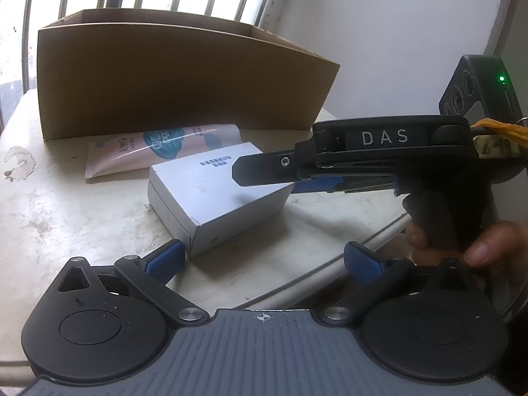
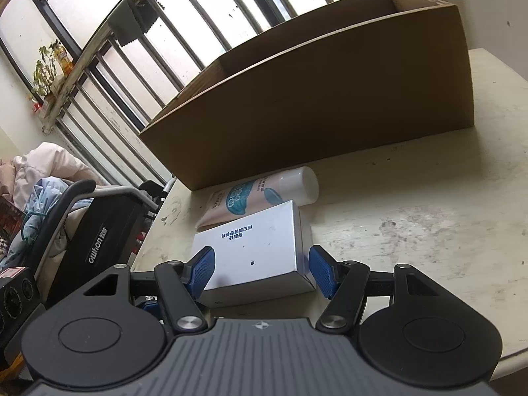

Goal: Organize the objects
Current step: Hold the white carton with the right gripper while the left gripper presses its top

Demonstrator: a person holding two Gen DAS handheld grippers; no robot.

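A white carton (image 1: 214, 194) with blue print lies on the worn white table (image 1: 66, 204). A pink tube (image 1: 158, 150) with a white cap lies just behind it, in front of an open cardboard box (image 1: 178, 82). My left gripper (image 1: 264, 262) is open, just short of the carton's near corner. My right gripper (image 2: 260, 272) is open with its blue pads on either side of the carton's (image 2: 260, 247) near end, a small gap each side. In the left wrist view it reaches in from the right over the carton. The tube (image 2: 260, 198) and box (image 2: 330, 99) also show in the right wrist view.
The table's rounded front edge (image 1: 330, 264) runs close to my left gripper. A barred window (image 2: 165, 49) stands behind the box. A black wheelchair-like frame (image 2: 99, 231) and bedding sit left of the table. A white wall (image 1: 379, 33) is at the right.
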